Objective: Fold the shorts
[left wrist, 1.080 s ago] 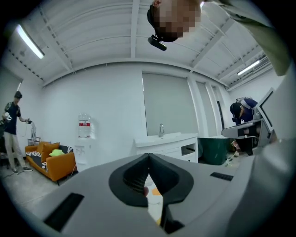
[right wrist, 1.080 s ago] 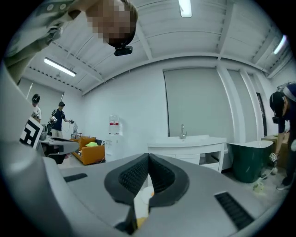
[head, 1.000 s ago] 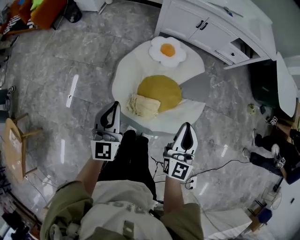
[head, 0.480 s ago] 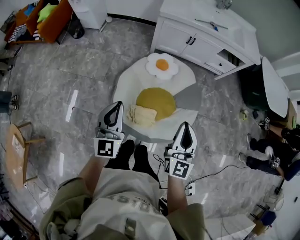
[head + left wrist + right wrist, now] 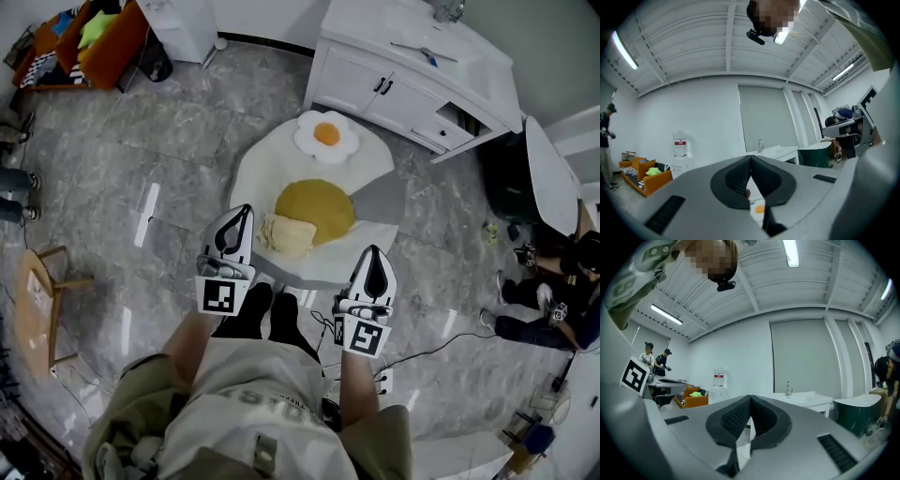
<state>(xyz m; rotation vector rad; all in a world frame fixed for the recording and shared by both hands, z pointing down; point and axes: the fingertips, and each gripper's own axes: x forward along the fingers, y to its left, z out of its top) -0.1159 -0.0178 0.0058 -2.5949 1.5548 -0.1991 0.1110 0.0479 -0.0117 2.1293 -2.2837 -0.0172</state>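
Note:
On the floor ahead lies a white mat (image 5: pixel 253 159). On it sits a cream folded cloth (image 5: pixel 289 234), seemingly the shorts, against a round yellow cushion (image 5: pixel 319 204), with a fried-egg cushion (image 5: pixel 326 136) at the far end. My left gripper (image 5: pixel 239 216) is held level above the mat's near left edge, shut and empty. My right gripper (image 5: pixel 373 255) hangs level to the right of the mat's near edge, also shut and empty. In the left gripper view the pads (image 5: pixel 740 176) meet with nothing between them. In the right gripper view the pads (image 5: pixel 738 418) also meet.
A white cabinet (image 5: pixel 412 75) stands beyond the mat. A wooden stool (image 5: pixel 37 300) is at the left and an orange sofa (image 5: pixel 94 37) at the far left. A cable (image 5: pixel 441 336) crosses the floor at the right, near a seated person (image 5: pixel 553 314).
Both grippers have risen together, and the floor and mat look farther below than a second ago. Their jaws have stayed shut. Over the last half second almost nothing has moved.

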